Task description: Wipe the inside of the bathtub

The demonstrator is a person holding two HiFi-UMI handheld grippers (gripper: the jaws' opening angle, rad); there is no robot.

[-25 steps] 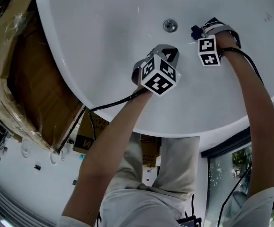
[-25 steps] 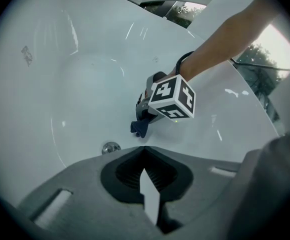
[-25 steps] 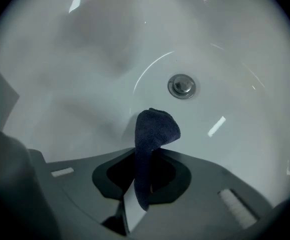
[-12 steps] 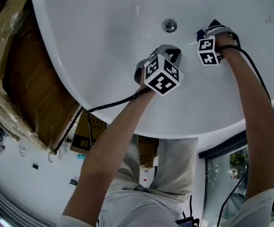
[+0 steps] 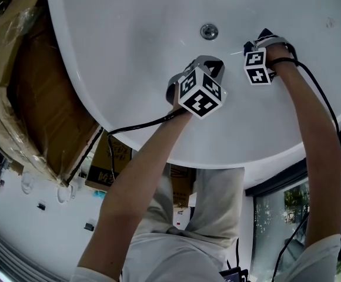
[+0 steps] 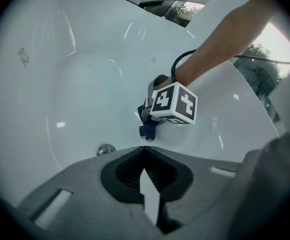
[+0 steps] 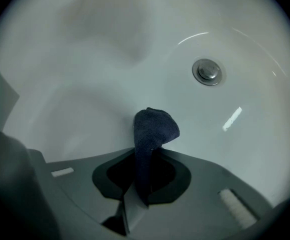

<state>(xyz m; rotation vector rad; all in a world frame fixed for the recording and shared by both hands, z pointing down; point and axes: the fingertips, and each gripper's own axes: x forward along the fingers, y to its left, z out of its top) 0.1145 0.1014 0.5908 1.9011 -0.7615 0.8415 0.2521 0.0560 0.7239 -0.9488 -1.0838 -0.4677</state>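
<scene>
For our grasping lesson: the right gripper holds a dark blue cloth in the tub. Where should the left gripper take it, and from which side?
Grip the bunched end of the dark blue cloth sticking out past the right gripper, probably from the drain side, where it bulges free.

Grey grippers [image 6: 144, 153], b&w marker cubes [image 5: 200, 96], blk cables [image 5: 138, 126], white tee [image 5: 170, 257].

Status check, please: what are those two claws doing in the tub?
Right gripper shut on dark blue cloth, at bathtub floor near drain. Left gripper shut, empty, alongside. Nothing blocking.
</scene>
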